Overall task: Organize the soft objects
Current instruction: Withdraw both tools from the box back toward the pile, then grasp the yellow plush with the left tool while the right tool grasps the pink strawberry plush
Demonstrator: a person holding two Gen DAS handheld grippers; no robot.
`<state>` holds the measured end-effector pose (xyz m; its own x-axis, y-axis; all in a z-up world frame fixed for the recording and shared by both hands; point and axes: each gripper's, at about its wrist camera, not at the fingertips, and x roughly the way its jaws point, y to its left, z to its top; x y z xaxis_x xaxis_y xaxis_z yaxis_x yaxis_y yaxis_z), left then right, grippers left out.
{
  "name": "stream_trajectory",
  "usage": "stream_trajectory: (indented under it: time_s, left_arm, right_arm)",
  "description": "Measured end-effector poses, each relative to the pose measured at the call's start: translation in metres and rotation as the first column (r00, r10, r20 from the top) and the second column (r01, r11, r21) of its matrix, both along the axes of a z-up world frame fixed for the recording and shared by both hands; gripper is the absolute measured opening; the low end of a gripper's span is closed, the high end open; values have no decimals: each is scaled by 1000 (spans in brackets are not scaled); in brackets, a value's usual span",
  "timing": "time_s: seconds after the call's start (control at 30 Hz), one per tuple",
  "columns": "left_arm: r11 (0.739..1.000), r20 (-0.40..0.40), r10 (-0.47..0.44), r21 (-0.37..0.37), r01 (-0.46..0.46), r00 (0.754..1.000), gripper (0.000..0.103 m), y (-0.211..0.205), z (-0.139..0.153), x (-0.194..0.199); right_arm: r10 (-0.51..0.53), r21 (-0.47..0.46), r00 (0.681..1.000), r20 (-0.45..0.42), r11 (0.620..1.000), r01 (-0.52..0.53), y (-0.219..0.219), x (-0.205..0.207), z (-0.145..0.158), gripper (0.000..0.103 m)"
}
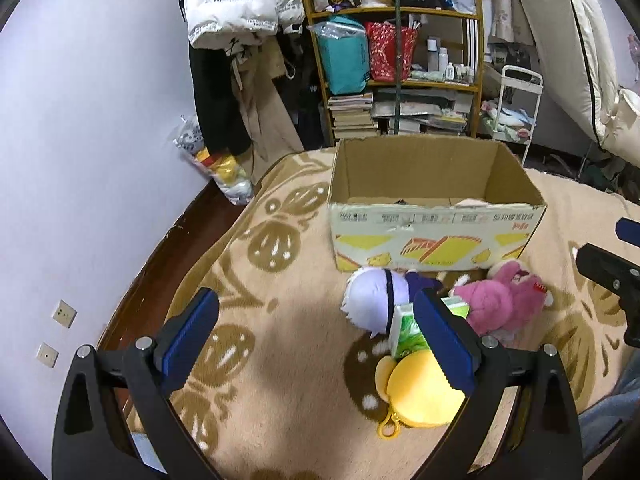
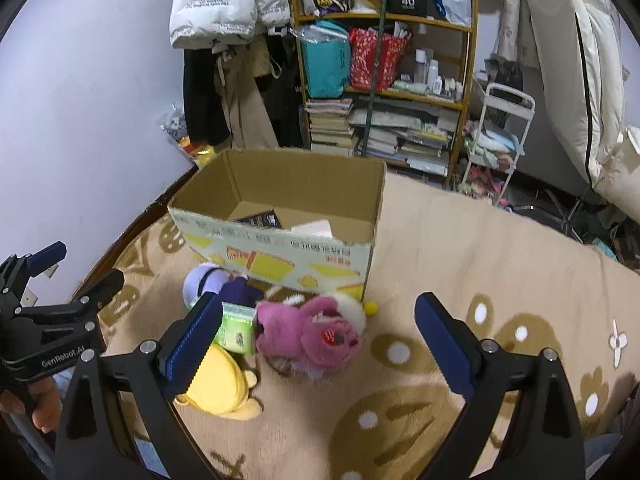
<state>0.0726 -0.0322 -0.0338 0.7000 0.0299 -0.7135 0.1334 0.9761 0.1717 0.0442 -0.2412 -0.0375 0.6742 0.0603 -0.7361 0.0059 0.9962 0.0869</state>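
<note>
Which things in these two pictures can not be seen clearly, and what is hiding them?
- Cardboard box contents: left wrist view, near wall hides most; right wrist view shows only a dark item and a white one, unidentifiable.
- Green pack: partly behind the left claw finger.
- Yellow plush: right wrist view, partly covered by the right claw finger.
- White-haired doll: face turned away.
</note>
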Motion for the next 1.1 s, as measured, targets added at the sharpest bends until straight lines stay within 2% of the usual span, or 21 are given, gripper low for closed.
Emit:
stream_trajectory:
  time_s: [0.67, 0.8, 1.1]
  left_arm:
    - [999, -123, -31, 16, 33, 992, 97, -16, -44, 4]
    - [997, -165, -65, 19, 69, 984, 97, -28, -56, 3]
    - [992, -252, -119, 7, 125, 960, 97, -49, -80, 0]
  right_arm:
    - [-27, 39, 992, -122, 999, 32, -12, 15, -32, 101]
    - [-30, 12, 990, -136, 999, 32, -9, 22, -38, 101]
    - [-30, 47, 978, -208, 998, 40, -11, 35, -58, 101]
